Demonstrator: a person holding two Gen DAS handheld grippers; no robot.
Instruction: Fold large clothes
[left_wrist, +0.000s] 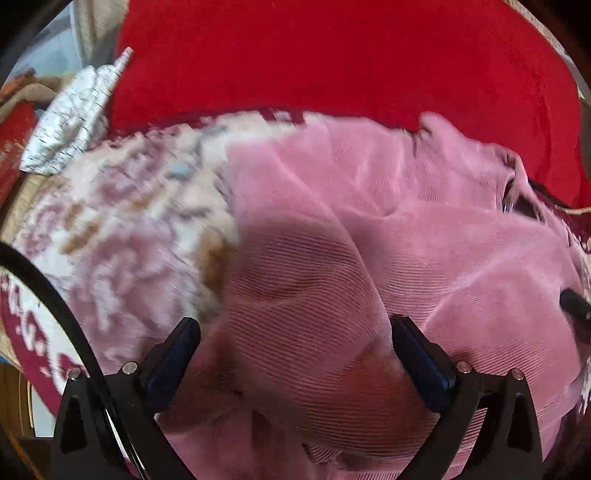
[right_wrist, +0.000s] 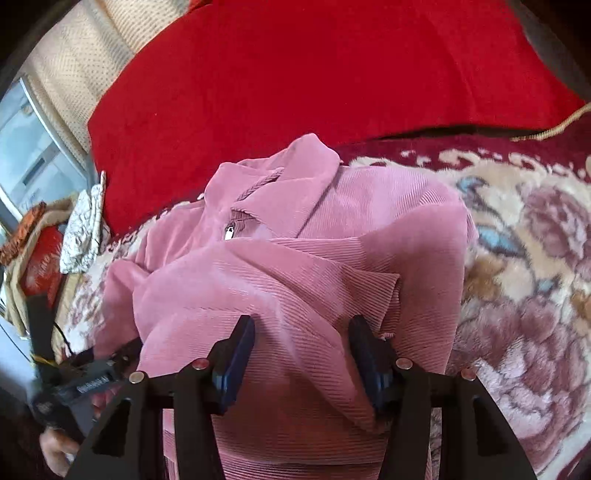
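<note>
A pink corduroy jacket (right_wrist: 295, 266) lies partly folded on a floral blanket (right_wrist: 524, 258), collar (right_wrist: 280, 181) and zipper pull (right_wrist: 229, 232) toward the far side, a sleeve folded across its front. In the left wrist view the jacket (left_wrist: 369, 240) fills the middle and right. My left gripper (left_wrist: 295, 332) is open, jaws wide apart, just above the jacket's left part, holding nothing. My right gripper (right_wrist: 303, 332) is open over the folded sleeve, fingers (right_wrist: 242, 343) on either side of a fabric ridge, not closed on it. The left gripper's body (right_wrist: 74, 384) shows at lower left.
A large red cushion (left_wrist: 332, 55) stands behind the jacket, also in the right wrist view (right_wrist: 295, 74). A silvery crumpled wrapper (left_wrist: 70, 122) and a red box (right_wrist: 40, 277) lie at the far left. The floral blanket (left_wrist: 110, 221) extends left and right of the jacket.
</note>
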